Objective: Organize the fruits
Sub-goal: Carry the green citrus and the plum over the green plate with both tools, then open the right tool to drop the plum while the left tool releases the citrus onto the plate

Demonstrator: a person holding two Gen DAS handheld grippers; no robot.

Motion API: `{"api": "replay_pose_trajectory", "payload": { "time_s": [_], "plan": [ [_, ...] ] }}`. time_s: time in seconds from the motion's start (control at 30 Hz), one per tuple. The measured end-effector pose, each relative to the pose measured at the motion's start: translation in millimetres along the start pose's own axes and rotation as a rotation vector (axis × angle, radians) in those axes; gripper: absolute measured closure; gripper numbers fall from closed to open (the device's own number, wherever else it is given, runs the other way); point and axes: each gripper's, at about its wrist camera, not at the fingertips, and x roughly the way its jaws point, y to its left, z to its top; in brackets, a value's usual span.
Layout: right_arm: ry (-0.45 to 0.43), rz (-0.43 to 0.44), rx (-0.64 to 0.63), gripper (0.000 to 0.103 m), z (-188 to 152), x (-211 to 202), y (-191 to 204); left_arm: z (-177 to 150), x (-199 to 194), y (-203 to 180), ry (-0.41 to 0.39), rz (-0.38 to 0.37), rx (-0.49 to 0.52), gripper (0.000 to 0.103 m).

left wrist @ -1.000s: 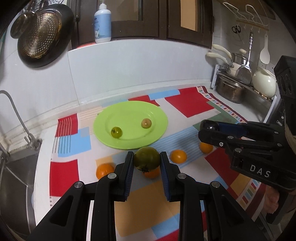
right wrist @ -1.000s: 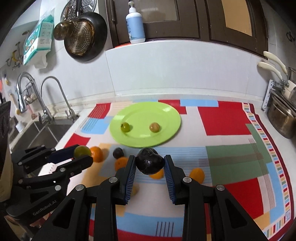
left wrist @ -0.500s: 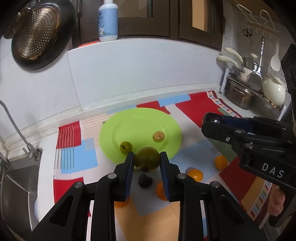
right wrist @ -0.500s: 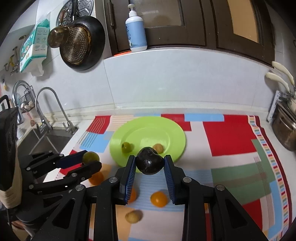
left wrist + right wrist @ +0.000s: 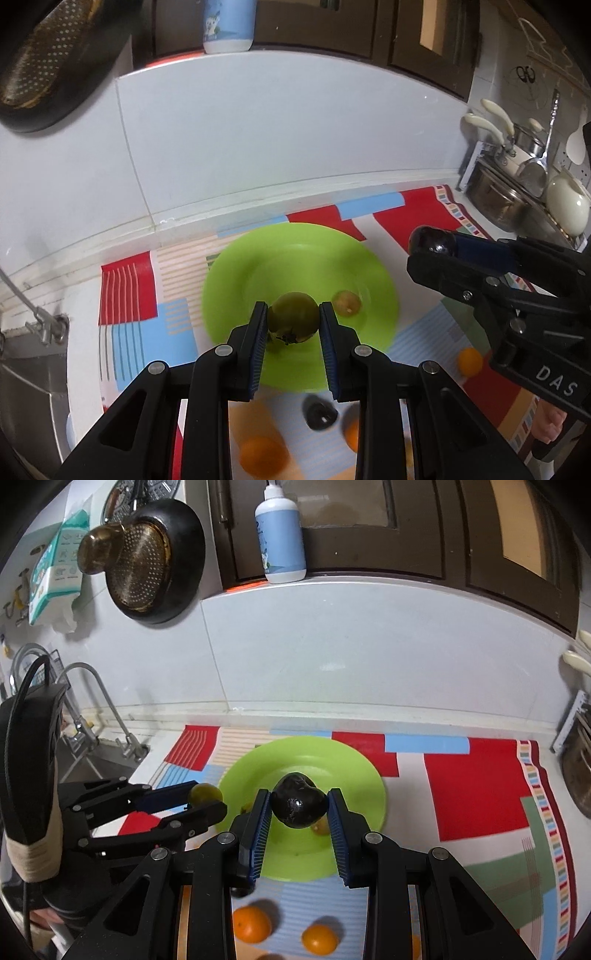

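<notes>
My left gripper (image 5: 293, 326) is shut on a green fruit (image 5: 293, 322) and holds it above the near part of the green plate (image 5: 258, 266). My right gripper (image 5: 298, 808) is shut on a dark fruit (image 5: 298, 805), above the plate (image 5: 354, 771). The right gripper also shows in the left wrist view (image 5: 430, 243), right of the plate. A small yellowish fruit (image 5: 346, 302) lies on the plate. Several oranges (image 5: 252, 924) (image 5: 320, 939) and a dark fruit (image 5: 320, 416) lie on the colourful mat in front of the plate.
A sink with a tap (image 5: 88, 701) is at the left. Pots and utensils (image 5: 517, 192) stand at the right. A white tiled wall rises behind the plate, with a bottle (image 5: 281, 535) on the ledge and a hanging pan (image 5: 147, 561).
Both grippers have moved forward with their fruits, from above the loose oranges to above the green plate. The plate looks larger and closer.
</notes>
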Motion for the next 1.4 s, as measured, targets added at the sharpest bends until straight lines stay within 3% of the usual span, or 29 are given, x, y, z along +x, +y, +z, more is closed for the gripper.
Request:
{"api": "replay_pose_trajectory", "payload": {
  "time_s": [0.9,1.2,1.4],
  "plan": [
    [0.244,0.038,0.003,0.071,23,147,-17,31,119,53,0.201,-0.024,0.013,0.075],
    [0.284,0.047,0.031,0.071,23,165,-27,34,133,49,0.222,-0.035,0.031,0.074],
    [0.271,0.048,0.033,0.067,24,160,-28,35,125,45,0.21,-0.012,0.053,0.068]
  ]
}}
